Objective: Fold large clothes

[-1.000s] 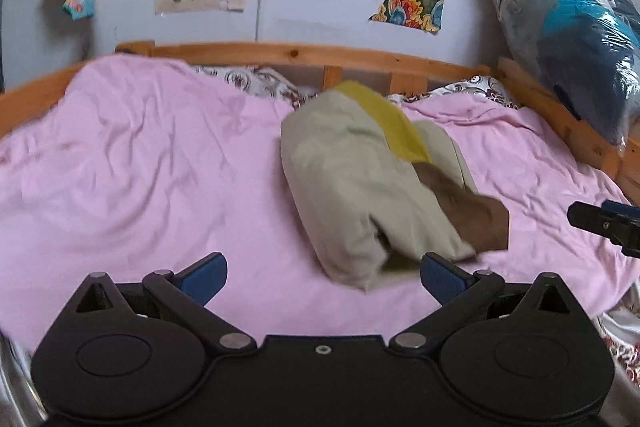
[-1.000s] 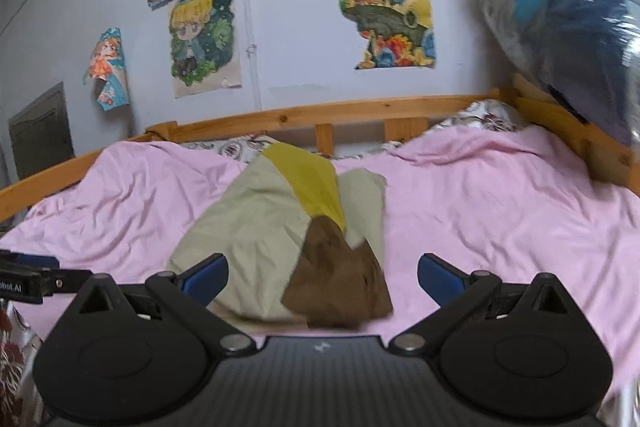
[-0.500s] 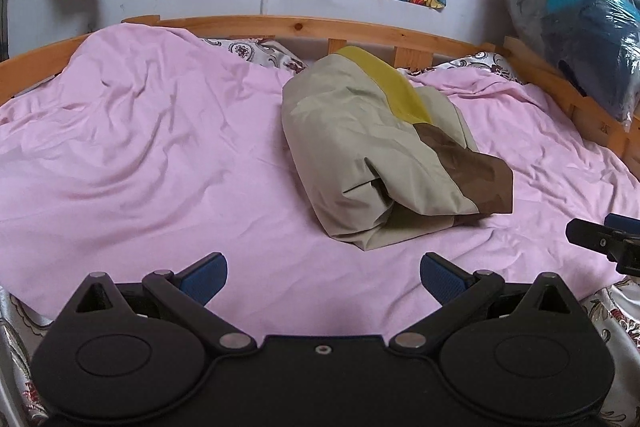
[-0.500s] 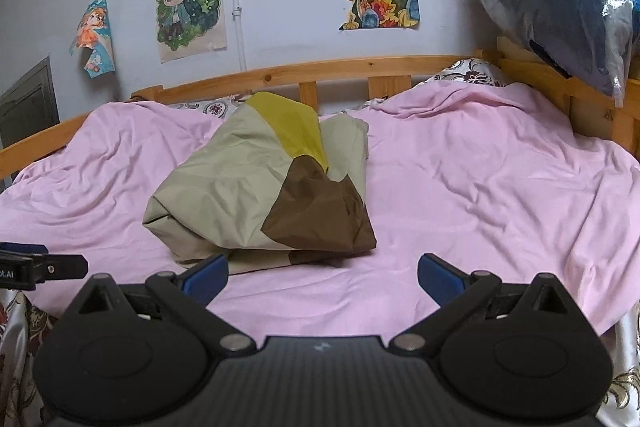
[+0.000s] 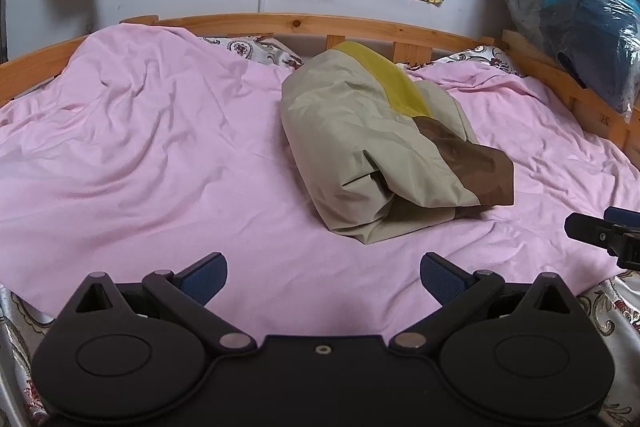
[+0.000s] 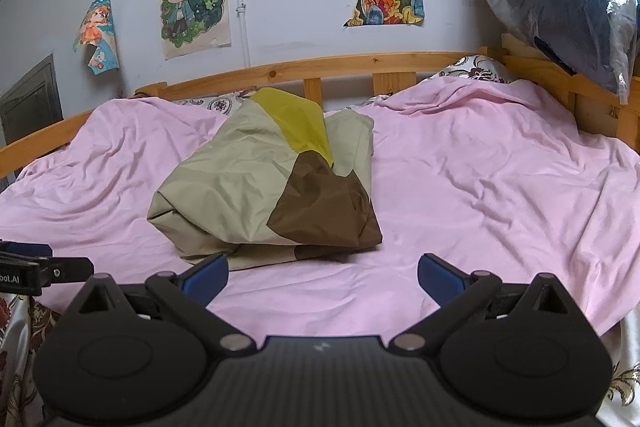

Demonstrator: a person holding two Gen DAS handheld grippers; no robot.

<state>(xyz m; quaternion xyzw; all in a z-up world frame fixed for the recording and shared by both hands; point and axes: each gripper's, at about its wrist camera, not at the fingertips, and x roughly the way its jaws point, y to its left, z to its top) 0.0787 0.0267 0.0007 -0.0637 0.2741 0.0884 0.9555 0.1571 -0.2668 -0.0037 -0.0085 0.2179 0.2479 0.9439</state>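
Folded jacket (image 5: 384, 155) on pink bedsheet (image 5: 140, 155) (beige, yellow, brown); left hand-held gripper (image 5: 323, 273) and right hand-held gripper (image 6: 322, 271) both spread wide, holding nothing.

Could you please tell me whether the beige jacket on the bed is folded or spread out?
Folded: the jacket lies as a compact layered bundle on the pink sheet, untouched by either claw.

Both wrist cameras look from the bed's (image 5: 140, 155) near edge toward 12 o'clock, sharing the folded jacket (image 5: 376, 147) (image 6: 272, 183) nearby.

Right tongs (image 6: 322, 277) gape wide and empty; the folded jacket (image 6: 264, 187) lies just ahead, left of centre, on the pink sheet (image 6: 500, 187).
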